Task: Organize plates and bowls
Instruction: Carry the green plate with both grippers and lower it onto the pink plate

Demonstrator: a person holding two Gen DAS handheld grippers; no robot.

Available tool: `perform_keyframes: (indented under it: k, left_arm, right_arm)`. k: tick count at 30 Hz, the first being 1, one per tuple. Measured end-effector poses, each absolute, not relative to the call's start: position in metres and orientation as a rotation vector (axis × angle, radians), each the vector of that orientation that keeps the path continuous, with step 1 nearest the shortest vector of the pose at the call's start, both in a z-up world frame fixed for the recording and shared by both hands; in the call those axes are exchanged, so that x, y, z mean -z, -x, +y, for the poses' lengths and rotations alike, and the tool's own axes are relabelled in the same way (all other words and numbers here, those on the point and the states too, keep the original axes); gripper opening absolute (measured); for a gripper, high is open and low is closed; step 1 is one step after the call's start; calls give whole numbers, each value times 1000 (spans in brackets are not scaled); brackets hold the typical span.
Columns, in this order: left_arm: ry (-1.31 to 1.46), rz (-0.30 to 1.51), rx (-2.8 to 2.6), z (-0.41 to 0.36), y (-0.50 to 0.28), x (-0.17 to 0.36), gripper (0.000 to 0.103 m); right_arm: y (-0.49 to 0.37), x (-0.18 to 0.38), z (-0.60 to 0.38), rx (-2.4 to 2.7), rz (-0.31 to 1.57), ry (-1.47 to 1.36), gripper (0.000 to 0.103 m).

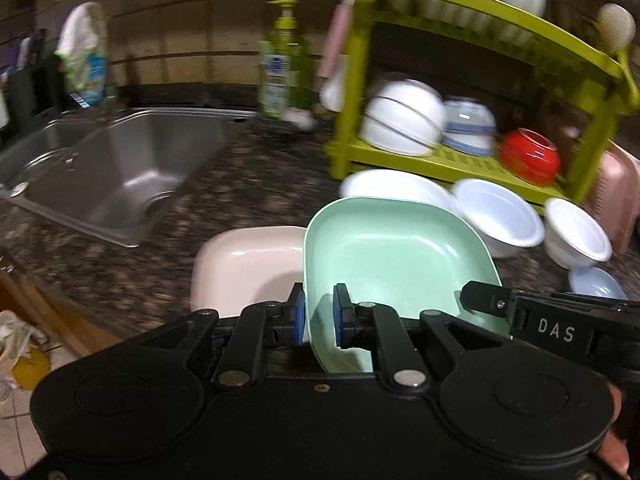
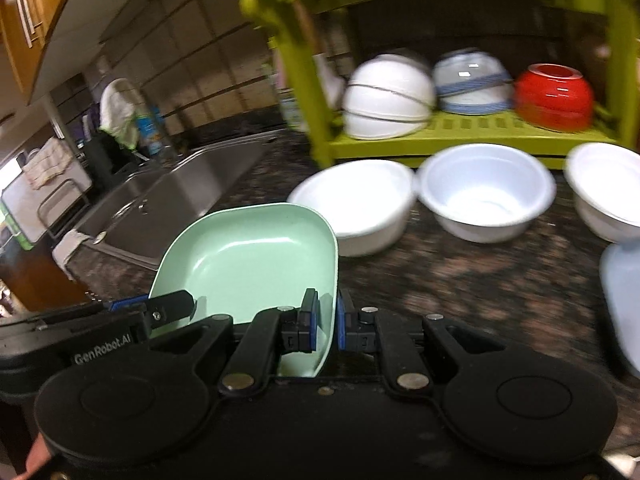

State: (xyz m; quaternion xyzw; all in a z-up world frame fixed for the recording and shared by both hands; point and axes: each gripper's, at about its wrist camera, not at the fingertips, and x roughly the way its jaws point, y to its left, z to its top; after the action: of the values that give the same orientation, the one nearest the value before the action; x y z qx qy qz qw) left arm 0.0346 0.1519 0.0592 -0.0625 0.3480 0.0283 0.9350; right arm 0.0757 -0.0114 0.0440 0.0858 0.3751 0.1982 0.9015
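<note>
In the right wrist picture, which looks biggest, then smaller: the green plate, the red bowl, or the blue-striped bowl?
1. green plate, though it is nearest the camera, so that adds to it.
2. red bowl and blue-striped bowl look about alike; I will not rank them.

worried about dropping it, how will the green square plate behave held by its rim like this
The green plate looks rigid: held only at opposite rims by the left gripper and right gripper, it shows no sag. Its glossy surface is probably slippery against the pads. It seems light, likely plastic, so less fragile than ceramic.
</note>
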Motion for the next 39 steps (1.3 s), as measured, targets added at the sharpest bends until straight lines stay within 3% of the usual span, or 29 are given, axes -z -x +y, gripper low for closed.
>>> perform_keyframes:
  k: [13, 25, 27, 29, 39]
  left_arm:
    - [175, 743, -207, 218, -67, -35, 18]
    - [210, 813, -193, 226, -88, -7, 18]
    - [201, 810, -190, 225, -89, -5, 20]
    - [196, 796, -192, 225, -88, -4, 30]
    - [194, 805, -179, 225, -89, -3, 31]
  right_arm:
    - [-131, -19, 84, -493, 811, -46, 12]
    - [-139, -2, 90, -448, 824, -22, 14]
    - [-139, -1, 90, -450, 830, -30, 17]
    - [-140, 0, 91, -447, 838, -36, 18]
    - [-135, -1, 88, -431, 840, -35, 20]
